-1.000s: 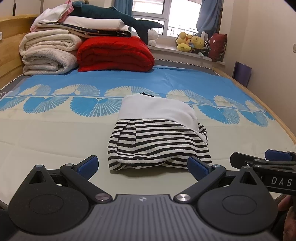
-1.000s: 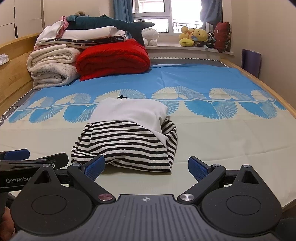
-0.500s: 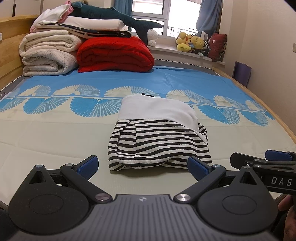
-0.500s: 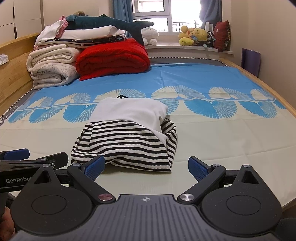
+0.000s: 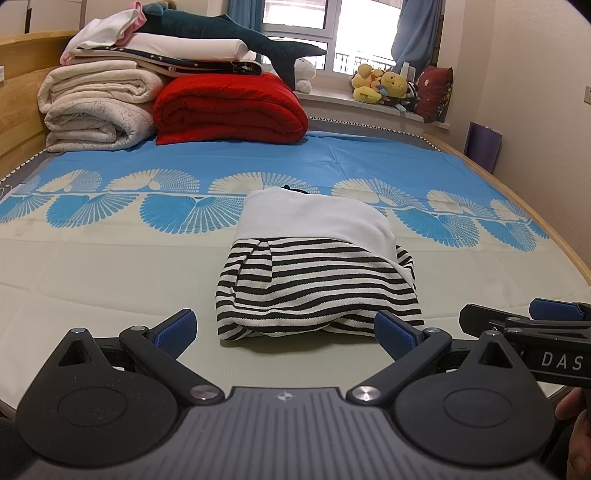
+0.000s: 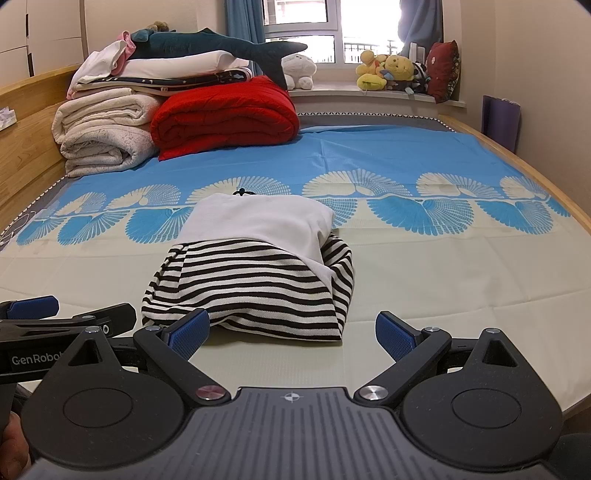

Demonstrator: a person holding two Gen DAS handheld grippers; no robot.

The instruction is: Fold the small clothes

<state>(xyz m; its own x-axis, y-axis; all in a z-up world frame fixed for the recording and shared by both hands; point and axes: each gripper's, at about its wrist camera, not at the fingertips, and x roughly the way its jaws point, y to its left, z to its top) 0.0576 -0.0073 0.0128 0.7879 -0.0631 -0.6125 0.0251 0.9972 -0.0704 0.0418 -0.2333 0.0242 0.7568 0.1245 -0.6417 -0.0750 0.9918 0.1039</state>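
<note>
The small striped garment (image 5: 317, 284) lies on the bed (image 5: 92, 273), just in front of both sets of jaws. It looks folded into a neat bundle, with a white part on the far half and black and white stripes on the near half. A tiny dark bit pokes out at its far edge.

The left gripper (image 5: 286, 328) has its jaws wide apart, and nothing is between them. The near edge of the bundle sits just past the gap, close to the right jaw tip. The right gripper (image 6: 291, 334) also has its jaws wide apart and holds nothing. From its camera, the bundle sits ahead of the left jaw tip, and the right jaw tip has only bare bed in front of it. The two grippers are side by side, low and close to the bed edge.

It looks like the folding of this piece is nearly done or done. The near edge is a bit puffy and lumpy. The next move may be to press it flat, or to move the bundle aside. For that, the jaws must go forward, reach the bundle's sides, and close softly so the fold does not come undone.

Far beyond the jaws are a red quilt (image 5: 229, 107), rolled blankets (image 5: 96, 107), and a toy shark (image 5: 229, 35) on top.
</note>
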